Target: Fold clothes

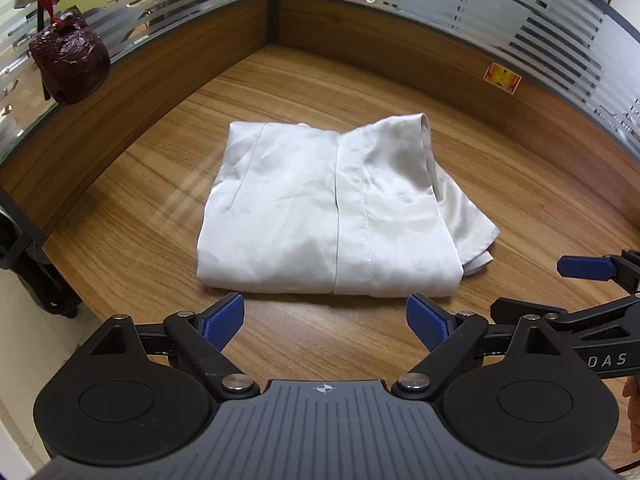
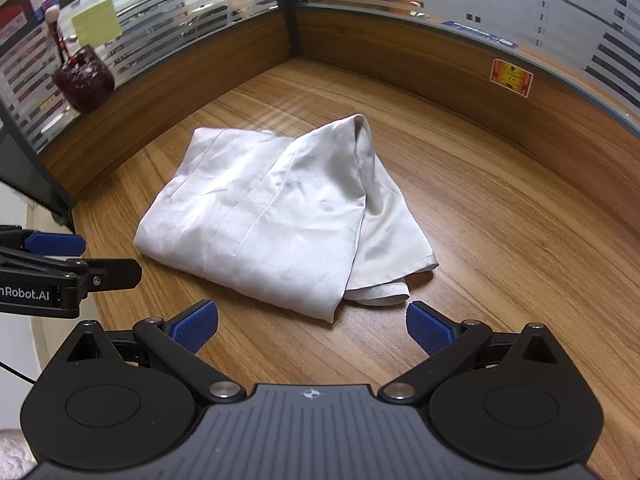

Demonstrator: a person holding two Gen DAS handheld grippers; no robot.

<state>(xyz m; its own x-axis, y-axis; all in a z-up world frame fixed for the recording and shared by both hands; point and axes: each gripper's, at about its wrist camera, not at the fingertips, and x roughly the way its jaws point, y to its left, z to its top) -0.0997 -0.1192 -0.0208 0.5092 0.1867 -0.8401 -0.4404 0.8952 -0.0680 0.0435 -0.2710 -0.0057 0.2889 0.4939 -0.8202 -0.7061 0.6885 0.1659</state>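
We take the garment as our landmark and work outward from ourselves. Nearest to us, the left gripper (image 1: 325, 322) hangs just short of the garment's near folded edge, its blue pads spread wide and holding nothing. The right gripper (image 2: 312, 326) sits likewise on the near side, off the garment's right near corner, jaws parted and empty. We judge both are released because the cloth needs no holding just now: it lies settled under its own weight, and open jaws leave us ready to pinch whichever edge we choose.

The white garment (image 1: 320, 208) rests flat on the wooden desk (image 1: 140, 216), well apart from the partitions, which leaves room on every side to swing a layer over. It is already doubled into a rough rectangle, with a stitched seam running front to back across the top layer. On its right side a lower layer (image 2: 396, 240) spills out past the upper one, its hem curling on the desk near the right gripper; that corner looks like the untidy part, and we judge it explains why the right gripper waits there. We reckon the fold is well advanced, with tucking or one more fold left.

Beyond the garment, the wood-and-glass partitions (image 1: 360, 36) meet in a corner. To the garment's far left a dark red ornament (image 1: 70, 66) hangs by the glass; to its far right a small orange sticker (image 1: 502, 77) is on the panel.
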